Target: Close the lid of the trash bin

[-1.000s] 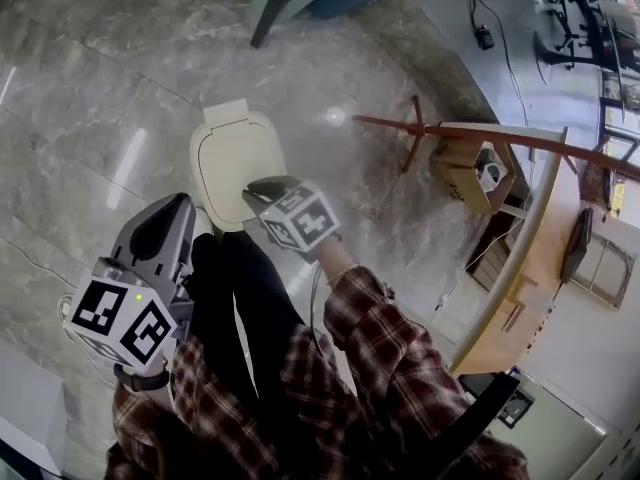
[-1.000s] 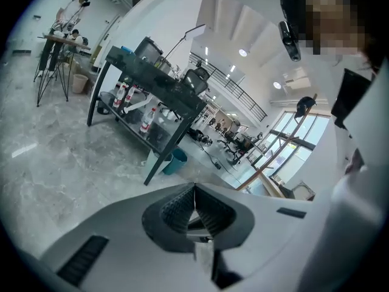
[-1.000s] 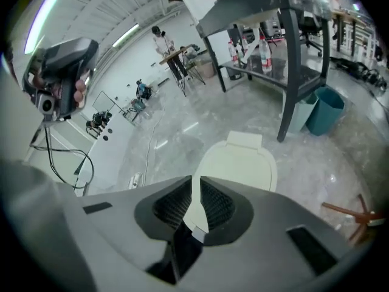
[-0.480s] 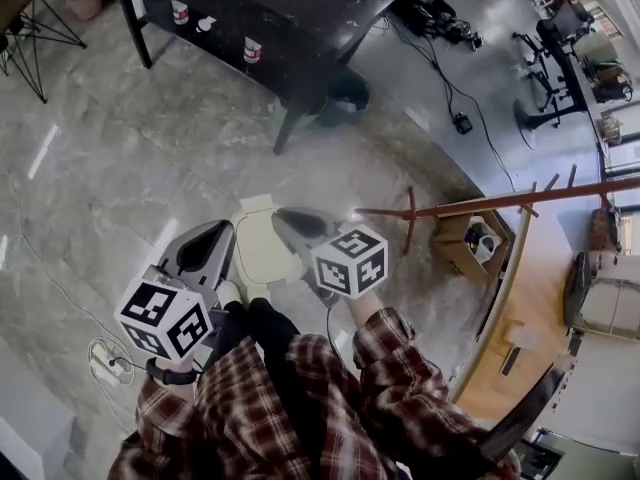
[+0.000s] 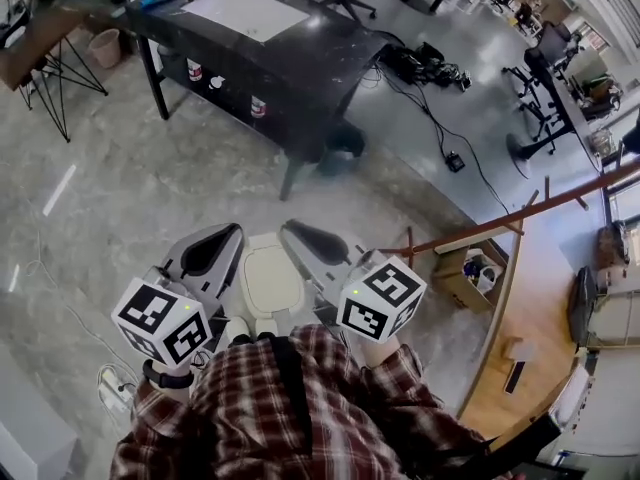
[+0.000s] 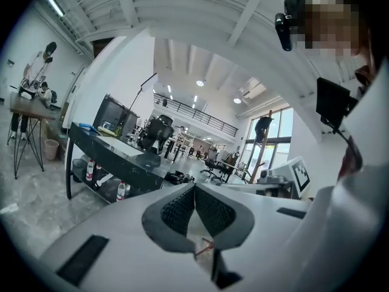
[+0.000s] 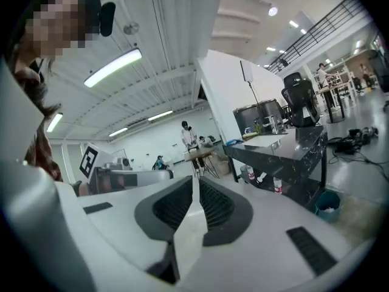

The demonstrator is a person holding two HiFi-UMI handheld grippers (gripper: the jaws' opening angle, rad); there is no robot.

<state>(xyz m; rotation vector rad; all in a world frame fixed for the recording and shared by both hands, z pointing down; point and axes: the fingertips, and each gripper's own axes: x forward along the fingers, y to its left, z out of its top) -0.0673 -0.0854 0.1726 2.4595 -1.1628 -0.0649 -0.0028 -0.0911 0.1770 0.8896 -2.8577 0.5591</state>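
Head view: black table (image 5: 318, 63) beyond trash bin (image 5: 268, 282)

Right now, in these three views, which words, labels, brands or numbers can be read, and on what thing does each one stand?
None can be read.
Left cube, right cube: black-and-white square patterns, no letters.
Bottles under the black table: labels too small.
White sheet on that table: print too blurred.
Trash bin lid: plain, no print seen.
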